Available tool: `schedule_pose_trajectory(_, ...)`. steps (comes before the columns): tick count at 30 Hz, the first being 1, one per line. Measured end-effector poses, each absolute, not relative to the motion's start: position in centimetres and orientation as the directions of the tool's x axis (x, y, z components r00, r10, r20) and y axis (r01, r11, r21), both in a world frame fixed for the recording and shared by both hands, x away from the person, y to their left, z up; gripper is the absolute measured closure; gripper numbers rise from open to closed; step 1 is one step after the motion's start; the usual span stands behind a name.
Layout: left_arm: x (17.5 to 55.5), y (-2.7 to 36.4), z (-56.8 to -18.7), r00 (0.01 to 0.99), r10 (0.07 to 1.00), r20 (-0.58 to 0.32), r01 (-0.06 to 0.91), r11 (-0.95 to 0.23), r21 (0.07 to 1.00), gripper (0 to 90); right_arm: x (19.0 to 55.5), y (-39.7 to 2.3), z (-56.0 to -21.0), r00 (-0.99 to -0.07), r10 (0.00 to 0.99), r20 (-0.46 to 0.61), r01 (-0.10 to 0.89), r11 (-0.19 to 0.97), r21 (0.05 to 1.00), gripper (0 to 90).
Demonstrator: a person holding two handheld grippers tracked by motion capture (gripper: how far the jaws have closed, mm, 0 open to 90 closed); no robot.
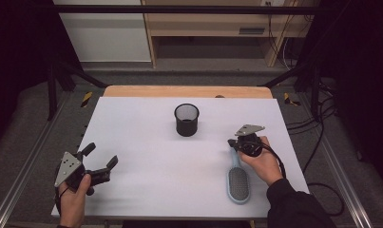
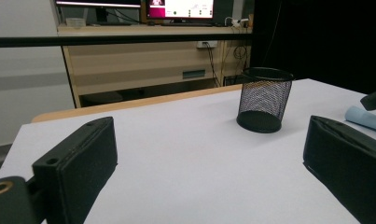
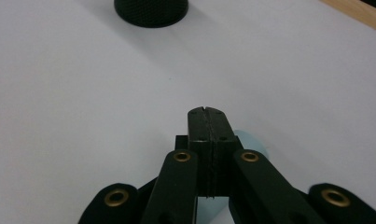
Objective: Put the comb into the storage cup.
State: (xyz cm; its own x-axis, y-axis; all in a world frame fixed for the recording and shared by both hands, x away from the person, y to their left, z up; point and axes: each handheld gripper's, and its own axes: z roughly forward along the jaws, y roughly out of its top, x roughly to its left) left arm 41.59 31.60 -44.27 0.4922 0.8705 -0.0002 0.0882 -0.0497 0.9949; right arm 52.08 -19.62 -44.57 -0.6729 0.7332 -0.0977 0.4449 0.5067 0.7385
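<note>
One hairbrush (image 1: 238, 183), one mesh cup (image 1: 186, 119), no readable writing.
My right gripper (image 1: 234, 142), near the cup, is closed tight above the brush handle, apparently empty; my left gripper (image 1: 100, 159) gapes, empty.

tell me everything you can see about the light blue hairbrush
The hairbrush looks like pale blue plastic, with an oval head bearing a grey bristle pad facing up and a slim handle pointing away toward the mesh cup. It lies flat on the white table, near its right front edge. The right hand-held gripper sits over the handle's tip, jaws together; whether they pinch it is unclear.
</note>
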Motion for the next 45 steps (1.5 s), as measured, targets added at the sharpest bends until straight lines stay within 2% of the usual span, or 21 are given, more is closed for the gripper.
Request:
schedule_pose_trajectory(4,41.7,31.6,-44.1,0.489,0.872,0.013,0.082,-0.061,0.995,2.8,52.1,-18.9,-45.3,-0.686,0.715,-0.133,0.457,0.567,0.686,90.0)
schedule_pose_trajectory(14,41.6,31.4,-44.2,0.507,0.861,0.021,0.084,-0.074,0.994,2.8,52.3,-19.2,-45.6,-0.672,0.721,-0.171,0.471,0.594,0.652,90.0)
schedule_pose_trajectory(21,41.5,31.3,-44.2,0.511,0.859,0.025,0.084,-0.079,0.993,2.8,52.5,-19.6,-46.1,-0.658,0.726,-0.200,0.510,0.625,0.591,90.0)
schedule_pose_trajectory(35,41.5,31.6,-44.5,0.483,0.875,0.009,0.112,-0.072,0.991,2.8,51.0,-24.3,-45.8,-0.570,0.809,-0.140,0.610,0.531,0.588,90.0)
schedule_pose_trajectory(45,41.5,31.4,-44.7,0.490,0.871,0.016,0.137,-0.096,0.986,2.8,48.6,-26.7,-46.0,-0.558,0.823,-0.105,0.636,0.505,0.583,90.0)
